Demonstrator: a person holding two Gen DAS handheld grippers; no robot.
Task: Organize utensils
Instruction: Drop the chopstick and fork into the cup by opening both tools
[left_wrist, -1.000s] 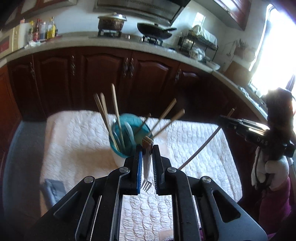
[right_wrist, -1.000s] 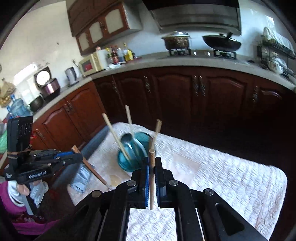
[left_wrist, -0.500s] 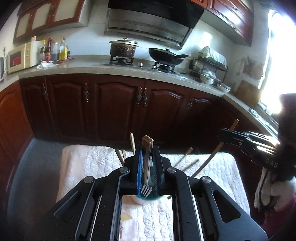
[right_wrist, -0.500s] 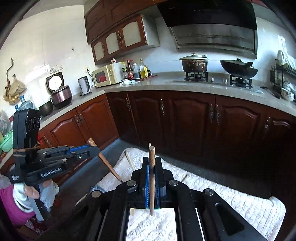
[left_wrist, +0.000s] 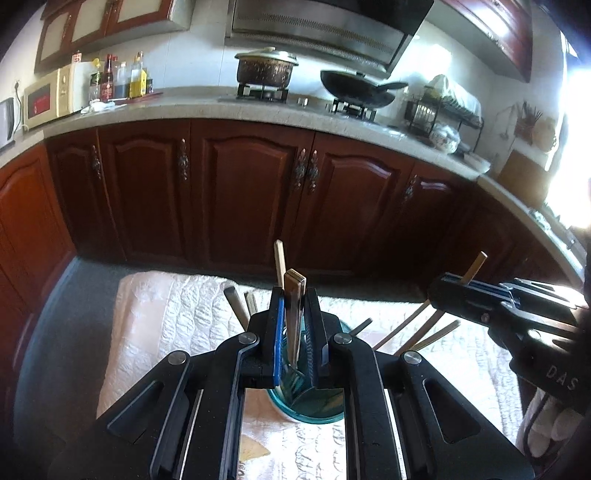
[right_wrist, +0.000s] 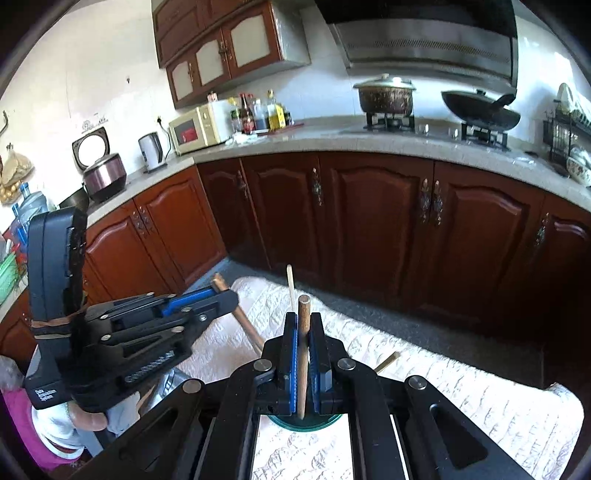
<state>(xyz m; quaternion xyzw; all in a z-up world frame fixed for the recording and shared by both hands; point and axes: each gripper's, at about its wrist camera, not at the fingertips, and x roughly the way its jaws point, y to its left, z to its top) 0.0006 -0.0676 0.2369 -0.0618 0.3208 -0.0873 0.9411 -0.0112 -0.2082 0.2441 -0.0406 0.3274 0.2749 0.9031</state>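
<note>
Fork: fork (left_wrist: 294, 317) sits clamped in your left gripper (left_wrist: 295, 332), tines down, handle up, right over the cup.
Cup: teal cup (left_wrist: 306, 410) stands on the table just under both grippers; several sticks and handles already lean out of it.
Chopstick: your right gripper (right_wrist: 303, 354) is closed tight on a wooden chopstick (right_wrist: 303, 347), held upright with its lower end at the cup's rim (right_wrist: 306, 419).
Why held so: both pieces point straight down, which I judge lines them up for a drop into the cup; upright keeps them from snagging on the leaning sticks (left_wrist: 417, 332).
Risk: the two grippers crowd the same small opening, so you may want to release one at a time.
Table: white quilted cloth (left_wrist: 177, 317) covers the table; the cup is near its middle.
Room: dark wood cabinets (left_wrist: 251, 192) run behind, under a pale counter with a pot (left_wrist: 266, 68), a wok (left_wrist: 358, 90) and a microwave (left_wrist: 48, 96); strong light comes from the right.
</note>
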